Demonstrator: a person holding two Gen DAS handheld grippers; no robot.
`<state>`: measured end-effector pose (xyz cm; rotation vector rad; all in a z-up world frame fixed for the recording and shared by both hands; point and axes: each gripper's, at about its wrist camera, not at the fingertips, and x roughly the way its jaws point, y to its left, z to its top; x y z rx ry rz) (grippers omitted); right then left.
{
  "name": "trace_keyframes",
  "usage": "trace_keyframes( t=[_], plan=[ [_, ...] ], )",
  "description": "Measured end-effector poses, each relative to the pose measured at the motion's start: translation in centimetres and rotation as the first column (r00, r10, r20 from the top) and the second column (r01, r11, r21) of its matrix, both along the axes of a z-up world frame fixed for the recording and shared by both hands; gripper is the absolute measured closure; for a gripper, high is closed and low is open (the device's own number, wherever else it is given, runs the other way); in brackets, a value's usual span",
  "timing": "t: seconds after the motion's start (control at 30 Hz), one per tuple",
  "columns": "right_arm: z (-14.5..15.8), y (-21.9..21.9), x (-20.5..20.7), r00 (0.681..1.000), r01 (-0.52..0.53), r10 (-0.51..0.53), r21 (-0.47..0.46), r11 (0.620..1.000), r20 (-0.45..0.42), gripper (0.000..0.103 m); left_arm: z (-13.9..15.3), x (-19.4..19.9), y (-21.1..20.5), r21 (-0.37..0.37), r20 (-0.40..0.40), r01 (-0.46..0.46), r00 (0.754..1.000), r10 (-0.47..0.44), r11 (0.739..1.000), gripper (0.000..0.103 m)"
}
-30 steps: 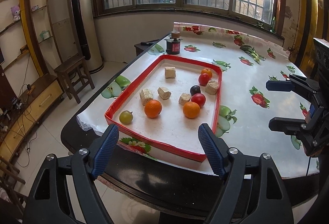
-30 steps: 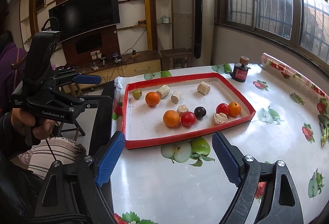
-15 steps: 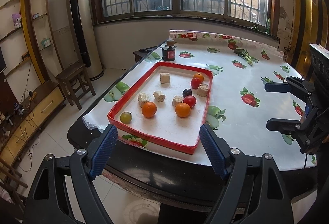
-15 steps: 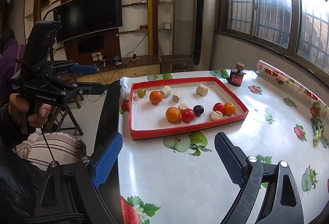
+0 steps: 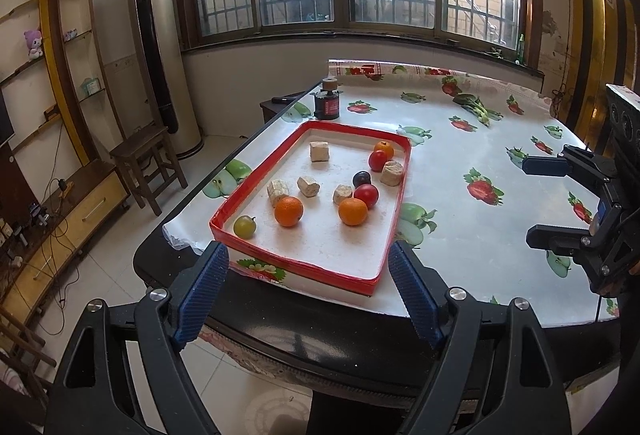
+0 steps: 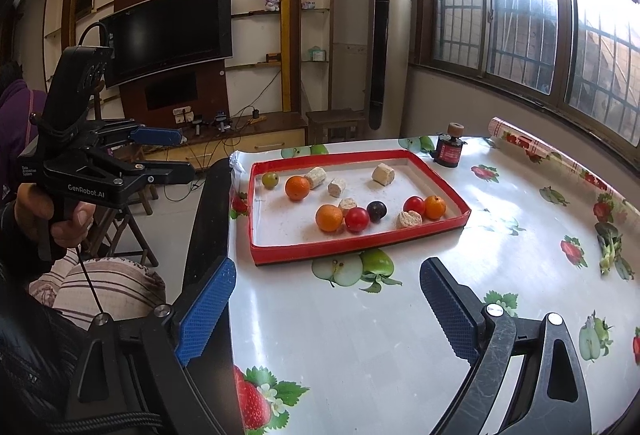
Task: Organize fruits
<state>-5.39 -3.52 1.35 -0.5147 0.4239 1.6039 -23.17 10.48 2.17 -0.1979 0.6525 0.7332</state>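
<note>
A red-rimmed white tray [image 5: 256, 177] [image 6: 360, 245] lies on the table and holds several fruits and beige food chunks. In it are an orange [image 5: 288, 211] [image 6: 297, 187], a second orange [image 5: 353, 211] [image 6: 329, 218], a red tomato [image 5: 366, 195] [image 6: 357, 219], a dark plum [image 5: 361, 179] [image 6: 377, 211] and a green fruit [image 5: 245, 226] [image 6: 270, 180]. My left gripper [image 5: 310, 295] is open and empty, off the table's near edge before the tray. My right gripper [image 6: 328, 315] is open and empty above the tablecloth, well short of the tray.
A small dark jar with a cork lid [image 5: 327, 103] [image 6: 450, 149] stands beyond the tray. A fruit-print cloth [image 5: 480, 235] covers the table. A wooden stool [image 5: 142, 155] and a tall air conditioner [image 5: 162, 55] stand left of the table. Green vegetables [image 6: 610, 247] lie at the right.
Both grippers have pulled back and away from the tray, which looks smaller and farther now. Both stay open. Nothing in the tray has moved.
</note>
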Motion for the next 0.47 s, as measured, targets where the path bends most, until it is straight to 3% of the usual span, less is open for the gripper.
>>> trace_keyframes(
  t=[0.47],
  plan=[
    [-0.47,0.01,-0.05,1.0,0.004,-0.005,-0.008,1.0,-0.006,0.008,-0.48,-0.03,0.54,-0.013,0.011,-0.004,1.0,0.004,1.0,0.021]
  ],
)
